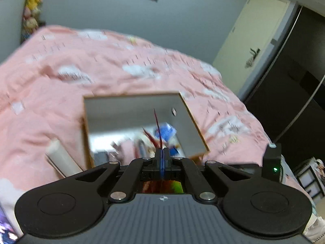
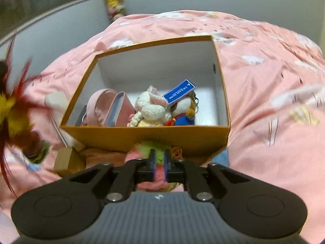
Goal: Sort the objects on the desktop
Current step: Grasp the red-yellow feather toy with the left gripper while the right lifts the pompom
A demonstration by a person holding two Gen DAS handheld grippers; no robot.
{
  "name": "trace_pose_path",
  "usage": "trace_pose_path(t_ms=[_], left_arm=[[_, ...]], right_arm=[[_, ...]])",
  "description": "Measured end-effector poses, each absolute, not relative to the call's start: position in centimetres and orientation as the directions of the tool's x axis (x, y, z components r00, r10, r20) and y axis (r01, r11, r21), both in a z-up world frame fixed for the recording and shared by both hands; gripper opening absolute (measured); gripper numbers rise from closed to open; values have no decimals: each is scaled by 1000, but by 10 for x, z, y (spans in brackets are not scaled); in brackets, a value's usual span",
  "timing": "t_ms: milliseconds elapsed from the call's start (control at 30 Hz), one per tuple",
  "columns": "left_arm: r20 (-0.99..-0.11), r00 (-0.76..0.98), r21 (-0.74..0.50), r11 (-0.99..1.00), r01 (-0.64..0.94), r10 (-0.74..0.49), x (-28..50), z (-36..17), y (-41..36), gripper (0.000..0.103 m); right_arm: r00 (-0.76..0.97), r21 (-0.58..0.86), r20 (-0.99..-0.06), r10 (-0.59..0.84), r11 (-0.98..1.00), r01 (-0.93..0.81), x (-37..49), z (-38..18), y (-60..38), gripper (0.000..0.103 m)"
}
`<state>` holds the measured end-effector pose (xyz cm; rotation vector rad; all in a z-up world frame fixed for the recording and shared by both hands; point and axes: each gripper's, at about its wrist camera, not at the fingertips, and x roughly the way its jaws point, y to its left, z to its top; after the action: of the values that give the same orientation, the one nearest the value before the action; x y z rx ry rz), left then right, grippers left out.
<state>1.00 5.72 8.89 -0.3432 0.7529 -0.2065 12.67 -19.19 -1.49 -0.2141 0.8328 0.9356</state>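
Inside one box (image 2: 146, 136) — two plush toys (image 2: 151, 107), one pink pouch (image 2: 105, 107).

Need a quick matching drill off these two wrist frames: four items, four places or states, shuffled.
Items:
1. blue card
2. pink pouch
3. pink and green plush
4. feather toy

Places:
a. between the right gripper fingers, outside the box
b. left part of the box
c. atop the plush toys in the box
d. left edge of the right wrist view, outside the box

Pairs: 1-c, 2-b, 3-a, 4-d
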Motion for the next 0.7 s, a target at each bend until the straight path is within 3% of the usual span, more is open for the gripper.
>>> trace_pose_path(t_ms=[33, 233, 333, 433, 500, 667, 700], left_arm=[[-646, 694, -385, 921, 63, -318, 15, 79, 53, 0], [-756, 589, -396, 916, -61, -287, 50, -4, 48, 0], [-770, 590, -381, 917, -120, -243, 47, -24, 59, 0], [-754, 609, -401, 907, -131, -246, 46, -25, 67, 0], [-749, 616, -394, 911, -120, -243, 43, -24, 69, 9], [-772, 602, -299, 952, -61, -204, 29, -20, 61, 60], [-778, 593, -290, 956, -44, -209, 26, -21, 58, 60]], right_arm=[[326, 155, -716, 618, 595, -789, 126, -19, -188, 45], [322, 95, -746, 584, 570, -816, 122, -51, -167, 52], [320, 79, -749, 580, 558, -826, 122, -58, -159, 62], [316, 59, -759, 570, 543, -838, 120, -63, -152, 64], [306, 58, -762, 570, 531, -845, 118, -67, -147, 67], [314, 9, -769, 557, 501, -865, 109, -74, -134, 76], [320, -3, -770, 552, 498, -867, 108, -76, -132, 77]])
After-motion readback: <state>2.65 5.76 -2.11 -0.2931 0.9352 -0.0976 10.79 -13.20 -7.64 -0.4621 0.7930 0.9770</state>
